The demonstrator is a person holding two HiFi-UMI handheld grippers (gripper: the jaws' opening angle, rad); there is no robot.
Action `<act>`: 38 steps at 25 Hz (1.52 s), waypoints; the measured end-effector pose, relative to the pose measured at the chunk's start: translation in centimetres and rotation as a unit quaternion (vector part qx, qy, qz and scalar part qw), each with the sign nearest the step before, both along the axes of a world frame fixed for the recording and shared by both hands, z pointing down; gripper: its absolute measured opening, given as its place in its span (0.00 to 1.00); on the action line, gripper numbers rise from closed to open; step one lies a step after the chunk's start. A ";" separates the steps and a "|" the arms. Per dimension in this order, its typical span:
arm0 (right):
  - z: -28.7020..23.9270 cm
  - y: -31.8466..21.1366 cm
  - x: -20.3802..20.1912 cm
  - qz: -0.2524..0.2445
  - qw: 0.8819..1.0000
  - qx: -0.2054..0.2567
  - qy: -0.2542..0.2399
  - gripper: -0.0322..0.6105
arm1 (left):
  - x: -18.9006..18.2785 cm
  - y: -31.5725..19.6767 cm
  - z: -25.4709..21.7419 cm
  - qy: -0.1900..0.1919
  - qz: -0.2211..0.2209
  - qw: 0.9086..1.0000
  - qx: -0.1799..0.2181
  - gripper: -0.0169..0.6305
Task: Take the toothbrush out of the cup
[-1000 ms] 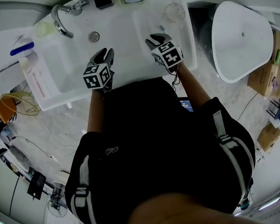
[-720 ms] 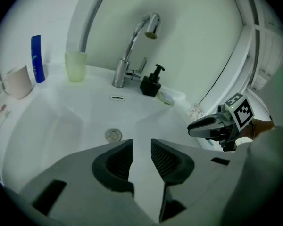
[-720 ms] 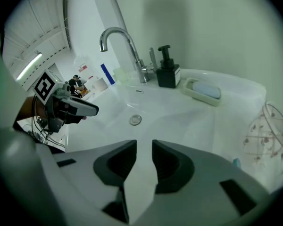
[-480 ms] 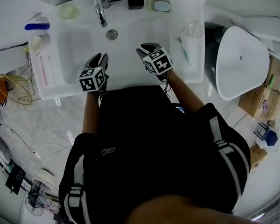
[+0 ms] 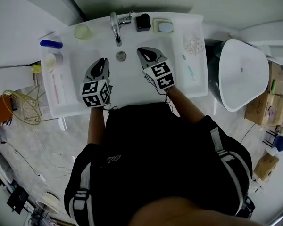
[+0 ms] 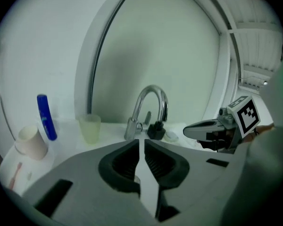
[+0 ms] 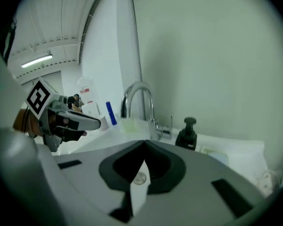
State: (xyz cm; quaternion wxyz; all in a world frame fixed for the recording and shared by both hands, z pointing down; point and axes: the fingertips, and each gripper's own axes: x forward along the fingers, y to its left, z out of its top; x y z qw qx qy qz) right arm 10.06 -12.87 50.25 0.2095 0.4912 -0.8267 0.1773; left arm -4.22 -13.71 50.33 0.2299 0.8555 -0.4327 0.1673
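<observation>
Toothbrush [image 5: 54, 86], pink-handled, lies flat on the left ledge of the sink [image 5: 132, 86], just beside the pale cup [image 5: 49, 60] and outside it. A teal toothbrush [image 5: 189, 72] lies on the right ledge. Both grippers hang over the basin near the faucet [image 5: 115, 27]. The left gripper [image 5: 102, 62] has just been closing and shows a narrow slit between its jaws, nothing in it. The right gripper [image 5: 145, 52] has just pressed its jaws together, empty.

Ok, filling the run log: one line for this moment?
left gripper: empty, just closing, narrow gap | right gripper: empty, just closed shut | both over sink
</observation>
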 end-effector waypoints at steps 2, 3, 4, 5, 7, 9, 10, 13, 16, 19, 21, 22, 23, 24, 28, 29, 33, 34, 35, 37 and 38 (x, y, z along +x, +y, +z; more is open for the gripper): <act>-3.3 -0.8 0.3 0.010 0.999 0.042 -0.007 0.06 | 0.0 -1.0 -3.5 0.011 -0.003 0.999 0.048 0.03; -4.8 -1.1 0.4 0.015 0.998 0.062 -0.010 0.06 | 0.0 -1.3 -5.1 0.019 -0.003 0.998 0.067 0.03; -6.3 -1.4 0.5 0.019 0.996 0.081 -0.012 0.06 | 0.1 -1.6 -6.6 0.025 -0.002 0.996 0.083 0.03; -7.6 -1.5 0.6 0.023 0.995 0.098 -0.013 0.06 | 0.2 -1.8 -7.9 0.027 -0.002 0.995 0.099 0.03; -10.1 -1.8 0.7 0.029 0.991 0.130 -0.009 0.06 | 0.3 -2.3 -10.4 0.026 -0.002 0.991 0.130 0.03; -12.1 -1.8 0.8 0.033 0.987 0.157 -0.003 0.06 | 0.4 -2.5 -12.5 0.025 -0.003 0.987 0.159 0.03; -12.9 -1.7 0.9 0.035 0.985 0.169 0.000 0.06 | 0.3 -2.5 -13.3 0.026 -0.004 0.985 0.171 0.03; -14.7 -1.3 1.1 0.043 0.979 0.198 0.000 0.06 | 0.1 -2.4 -15.0 0.027 -0.010 0.979 0.200 0.03; -15.0 -1.3 1.5 0.052 0.976 0.210 -0.005 0.06 | 0.0 -2.4 -14.9 0.031 -0.017 0.979 0.203 0.03; -15.2 -1.2 1.6 0.056 0.975 0.214 -0.013 0.06 | 0.0 -2.1 -14.8 0.029 -0.019 0.979 0.203 0.03; -15.3 -1.1 1.6 0.057 0.974 0.218 -0.011 0.06 | 0.1 -2.0 -14.9 0.021 -0.017 0.977 0.210 0.03; -15.3 -1.1 1.6 0.058 0.974 0.220 -0.007 0.06 | 0.1 -1.9 -14.9 0.017 -0.016 0.977 0.212 0.03; -15.3 -1.0 1.6 0.058 0.974 0.221 -0.003 0.06 | 0.1 -1.9 -15.0 0.016 -0.017 0.977 0.214 0.03; -15.3 -1.0 1.6 0.058 0.974 0.221 -0.001 0.06 | 0.1 -1.8 -15.1 0.016 -0.017 0.976 0.214 0.03; -15.5 -0.7 1.7 0.060 0.973 0.221 -0.007 0.06 | 0.1 -1.5 -15.3 0.015 -0.017 0.976 0.218 0.03; -15.5 -0.7 1.7 0.060 0.973 0.221 -0.009 0.06 | 0.1 -1.5 -15.3 0.012 -0.017 0.975 0.220 0.03; -15.6 -0.6 1.7 0.060 0.973 0.224 -0.005 0.06 | 0.2 -1.2 -15.4 0.004 -0.016 0.974 0.226 0.03; -15.6 -0.6 1.7 0.060 0.973 0.224 -0.003 0.06 | 0.2 -1.1 -15.5 0.005 -0.015 0.974 0.226 0.03; -15.6 -0.5 1.6 0.059 0.973 0.224 -0.001 0.06 | 0.2 -1.1 -15.5 0.007 -0.015 0.974 0.226 0.03; -15.9 -0.3 1.3 0.046 0.972 0.228 -0.003 0.06 | 0.2 -0.9 -15.6 0.010 -0.014 0.974 0.225 0.03; -16.2 0.0 1.0 0.037 0.972 0.234 -0.005 0.06 | 0.2 -0.9 -15.6 0.010 -0.014 0.974 0.225 0.03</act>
